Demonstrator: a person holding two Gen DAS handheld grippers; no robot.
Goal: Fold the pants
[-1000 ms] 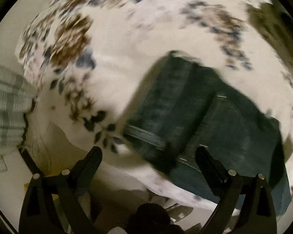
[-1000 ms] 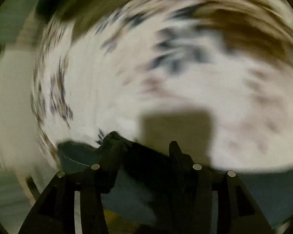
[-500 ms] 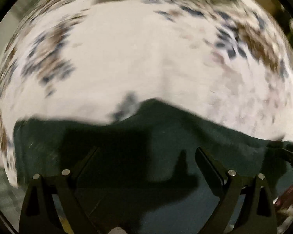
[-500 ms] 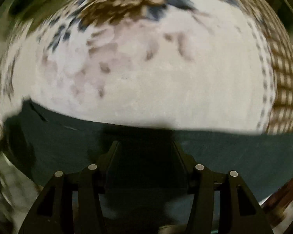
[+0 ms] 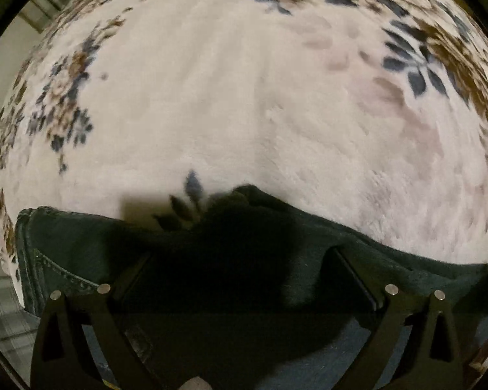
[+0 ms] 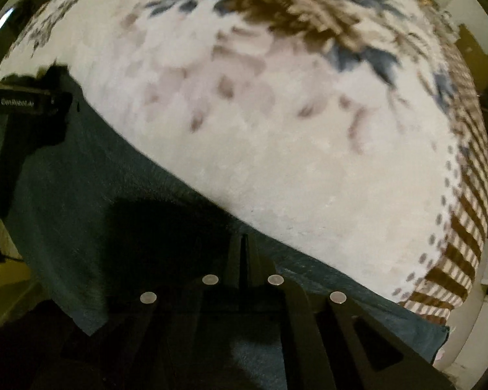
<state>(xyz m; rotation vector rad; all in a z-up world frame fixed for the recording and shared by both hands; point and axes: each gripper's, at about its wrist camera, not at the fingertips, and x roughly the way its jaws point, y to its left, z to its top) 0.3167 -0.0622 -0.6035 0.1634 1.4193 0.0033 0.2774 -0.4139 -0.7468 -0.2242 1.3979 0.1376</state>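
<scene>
Dark blue denim pants (image 5: 81,247) lie on a white floral blanket (image 5: 244,97). In the left wrist view the waistband corner with stitching sits at the lower left and the cloth's far edge bulges up at centre. My left gripper (image 5: 240,260) is open, its fingers spread wide over the denim. In the right wrist view the pants (image 6: 81,195) run as a band from upper left to lower right. My right gripper (image 6: 243,243) is shut on the pants' far edge, fingers pressed together. The left gripper's body (image 6: 26,104) shows at the far left.
The blanket (image 6: 276,130) has a brown striped border (image 6: 455,243) at the right edge of the bed. Floor shows at the lower left of the left wrist view (image 5: 3,325). Dark clutter lies beyond the bed at the right (image 6: 481,74).
Both grippers swung low over the pants. The right gripper closed from partly open onto the denim edge. The left gripper stayed open and moved in over the waistband end.
</scene>
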